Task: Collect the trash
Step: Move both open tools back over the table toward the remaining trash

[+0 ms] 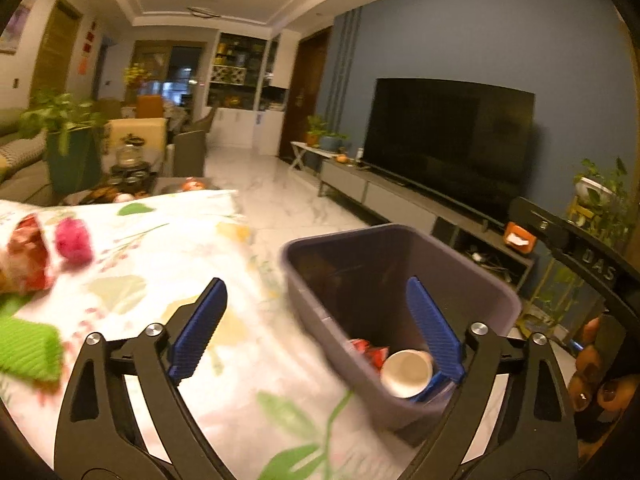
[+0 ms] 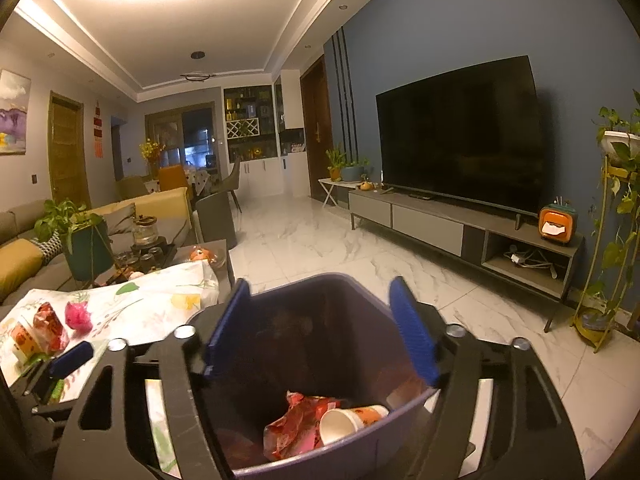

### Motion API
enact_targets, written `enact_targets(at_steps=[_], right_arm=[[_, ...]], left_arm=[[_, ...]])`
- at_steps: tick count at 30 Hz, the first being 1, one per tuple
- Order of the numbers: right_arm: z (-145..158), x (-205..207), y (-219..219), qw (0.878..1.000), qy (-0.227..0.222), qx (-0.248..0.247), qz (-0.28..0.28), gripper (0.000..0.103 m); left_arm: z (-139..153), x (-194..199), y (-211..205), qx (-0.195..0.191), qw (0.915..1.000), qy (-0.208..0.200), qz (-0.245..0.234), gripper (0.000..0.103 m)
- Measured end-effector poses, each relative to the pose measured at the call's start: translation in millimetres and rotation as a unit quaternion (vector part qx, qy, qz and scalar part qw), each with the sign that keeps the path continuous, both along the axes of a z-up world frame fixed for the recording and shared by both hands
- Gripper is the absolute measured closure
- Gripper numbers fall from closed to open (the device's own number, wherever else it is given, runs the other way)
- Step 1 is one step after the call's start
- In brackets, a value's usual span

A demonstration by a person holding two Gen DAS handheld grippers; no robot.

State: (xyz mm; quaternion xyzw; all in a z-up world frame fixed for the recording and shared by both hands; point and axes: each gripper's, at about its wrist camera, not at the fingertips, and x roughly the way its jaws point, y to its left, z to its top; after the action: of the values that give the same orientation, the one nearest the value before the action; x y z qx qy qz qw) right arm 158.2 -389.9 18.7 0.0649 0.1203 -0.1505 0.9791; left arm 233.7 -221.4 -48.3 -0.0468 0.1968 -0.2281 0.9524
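Both grippers are held wide open and empty over the grey bin (image 2: 320, 360), the right gripper (image 2: 320, 328) directly above it, the left gripper (image 1: 316, 328) at its table-side rim. Inside the bin a paper cup (image 2: 348, 424) and red wrapper (image 2: 296, 428) are seen. More wrappers (image 1: 28, 256) and a pink wad (image 1: 74, 240) remain on the floral-clothed table (image 1: 168, 240) beside the bin.
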Motion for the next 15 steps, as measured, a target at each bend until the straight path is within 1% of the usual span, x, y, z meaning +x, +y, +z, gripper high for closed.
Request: enact_targets(at_steps=[5,9,15], right_arm=[[-8,-17,17,1.0,0.0,-0.001,0.007,0.02],[-13,-27,34,1.0,0.002,0.008,0.018,0.019],[-12,-33,69,0.999,0.003,0.011,0.047,0.019]], left_arm=[[-3,-16,37,0.0,0.9991,0.002,0.043,0.007],[-4,-30,71,0.0,0.9961,0.002,0.088,0.007],[3,-52,127,0.011,0.9867,-0.022,0.16,0.007]])
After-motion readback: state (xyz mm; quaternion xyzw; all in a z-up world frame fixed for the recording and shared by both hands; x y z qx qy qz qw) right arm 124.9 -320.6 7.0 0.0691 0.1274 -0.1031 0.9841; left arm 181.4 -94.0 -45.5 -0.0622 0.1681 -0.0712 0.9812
